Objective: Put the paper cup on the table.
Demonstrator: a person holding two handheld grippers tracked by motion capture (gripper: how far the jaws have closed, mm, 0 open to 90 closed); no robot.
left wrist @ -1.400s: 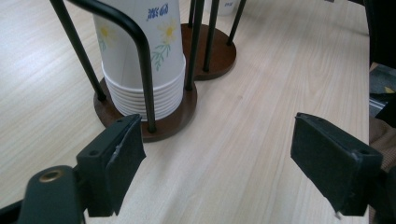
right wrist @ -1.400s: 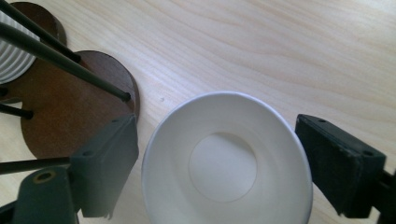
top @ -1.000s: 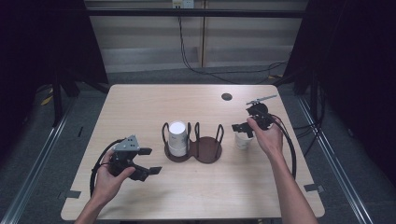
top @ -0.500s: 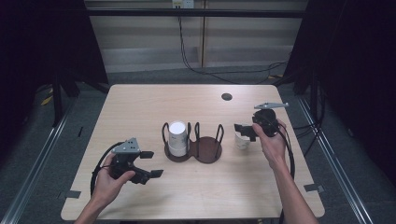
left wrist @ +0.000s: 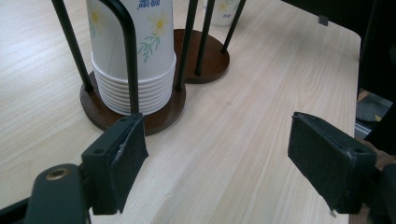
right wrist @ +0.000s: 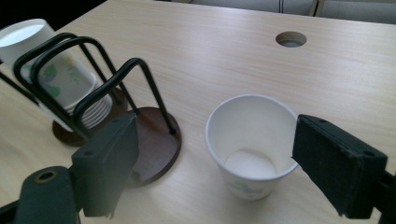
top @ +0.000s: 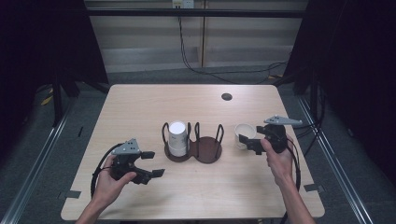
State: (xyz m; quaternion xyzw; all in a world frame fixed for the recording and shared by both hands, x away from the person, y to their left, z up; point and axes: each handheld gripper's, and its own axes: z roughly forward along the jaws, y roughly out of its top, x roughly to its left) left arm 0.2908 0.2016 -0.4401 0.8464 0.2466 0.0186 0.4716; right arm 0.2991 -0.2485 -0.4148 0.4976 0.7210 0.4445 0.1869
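My right gripper (top: 246, 140) lower than before, open astride cup (top: 244, 134), left gripper (top: 152, 163) open, empty, bare table (top: 140, 105) beyond.

Even overhead light on the table (top: 140, 107); surroundings dark.
High view soft, low in detail, faint shadows beside the cup rack (top: 192, 148). Both gripper views sharper at mid-distance; nearest jaws slightly blurred. Mild sheen on wood, no harsh glare.
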